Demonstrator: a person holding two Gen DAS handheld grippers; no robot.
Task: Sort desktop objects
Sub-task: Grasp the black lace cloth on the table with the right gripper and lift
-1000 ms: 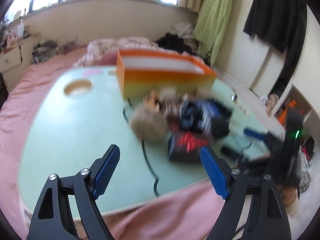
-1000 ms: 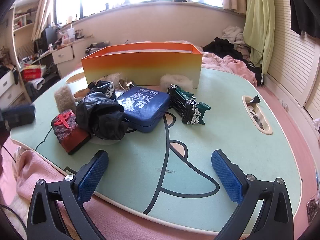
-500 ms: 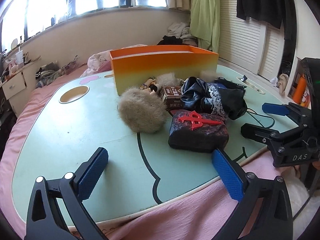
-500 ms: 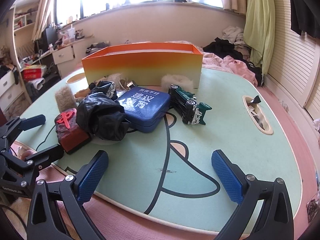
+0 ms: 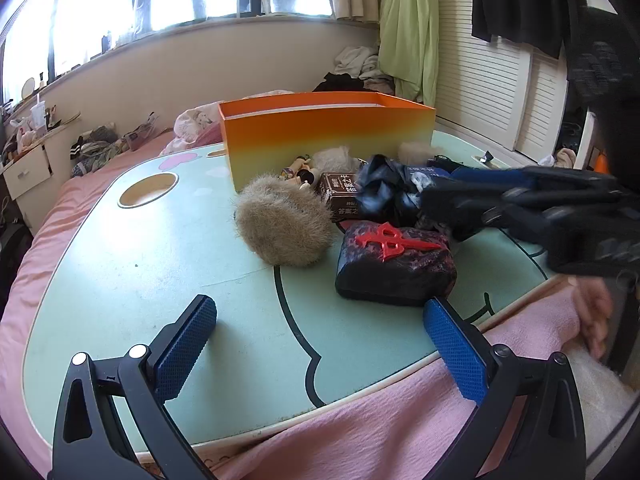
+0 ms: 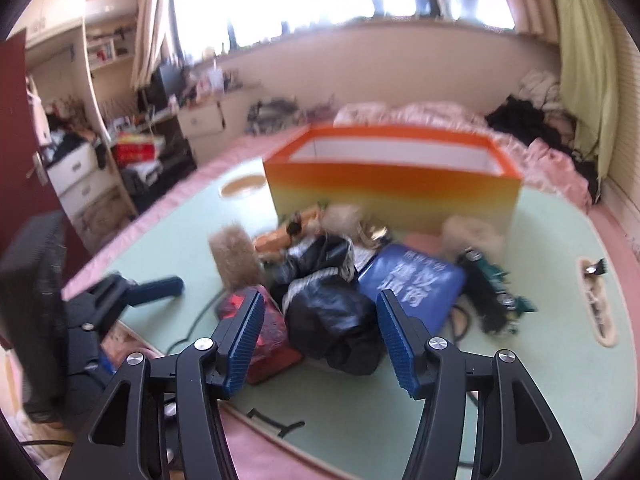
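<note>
Desktop objects, a heap of them, lie just in front of the orange box (image 6: 394,184) near the middle of the desk (image 5: 132,264): black bag (image 6: 332,304), blue case (image 6: 416,284), red-and-black pouch (image 5: 396,260), fur puff (image 5: 282,226), brown carton (image 5: 340,192), green toy car (image 6: 492,288), small figurine (image 5: 298,168). None yet in the box, whose visible interior shows only white wall. Change: half a second ago the right gripper (image 6: 320,340) stood back from the pile with its jaws wide; it has since swung in toward the heap, and its jaws are closing, the black bag framed between the blue pads, which do not yet press on it. In the left view it reaches in from the right, blurred, over the bag. The left gripper (image 5: 320,348), half-spread a second ago, now stands fully spread and empty, low over bare desk, the pouch just beyond its right pad. Meaning, as a judgement: the first pick of the sort is under way, the bag its likely object; the left looks readied for the pouch or puff. Surface: pale green lap desk with a dark cartoon outline, a round cup recess (image 5: 148,194) at the far left, an oval slot (image 6: 598,304) at the right edge; it rests on a pink bedspread (image 5: 360,436). Room: a bedroom, bright windows along the far wall, green curtain (image 5: 408,32), louvred doors, dark clothing hung at right, drawers and cluttered shelves at left, clothes heaped behind the box.
</note>
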